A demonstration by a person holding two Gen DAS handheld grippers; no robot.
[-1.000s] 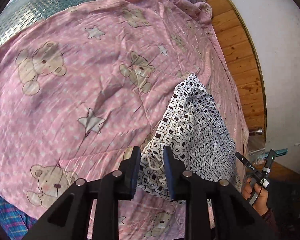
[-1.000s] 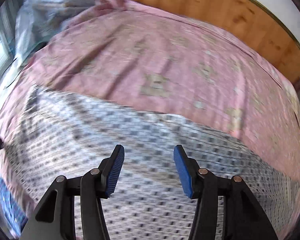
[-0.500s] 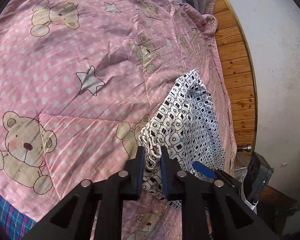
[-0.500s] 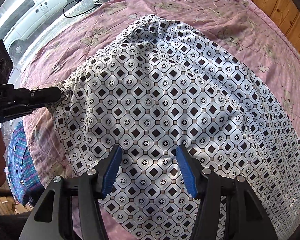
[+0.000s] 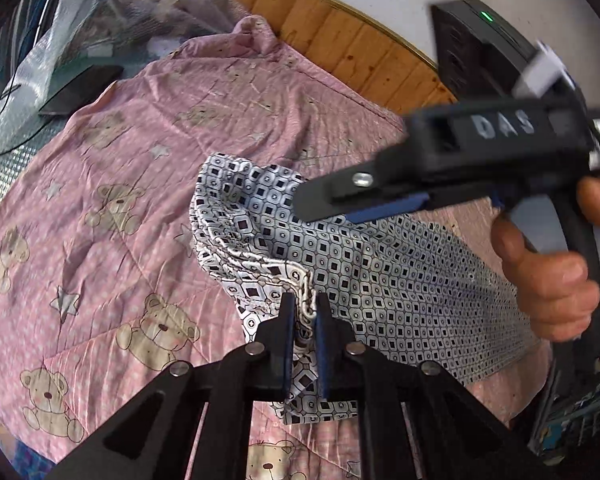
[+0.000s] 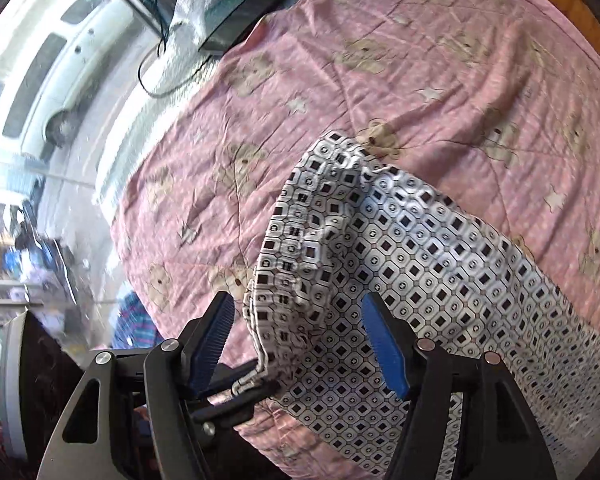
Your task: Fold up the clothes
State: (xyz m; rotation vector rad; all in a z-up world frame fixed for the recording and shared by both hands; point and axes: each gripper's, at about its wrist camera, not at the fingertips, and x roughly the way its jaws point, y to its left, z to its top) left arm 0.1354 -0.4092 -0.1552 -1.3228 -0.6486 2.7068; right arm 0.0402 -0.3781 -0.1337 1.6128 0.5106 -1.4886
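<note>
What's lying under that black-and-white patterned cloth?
The patterned garment lies on a pink teddy-bear quilt that shows all around it. Whatever sits directly beneath the fabric is covered; the left gripper pinches its edge.

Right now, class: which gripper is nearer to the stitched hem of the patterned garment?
Left. The left gripper is clamped on the garment's hem. The right gripper is open, its jaws apart above the cloth, close to the hem but not gripping.
</note>
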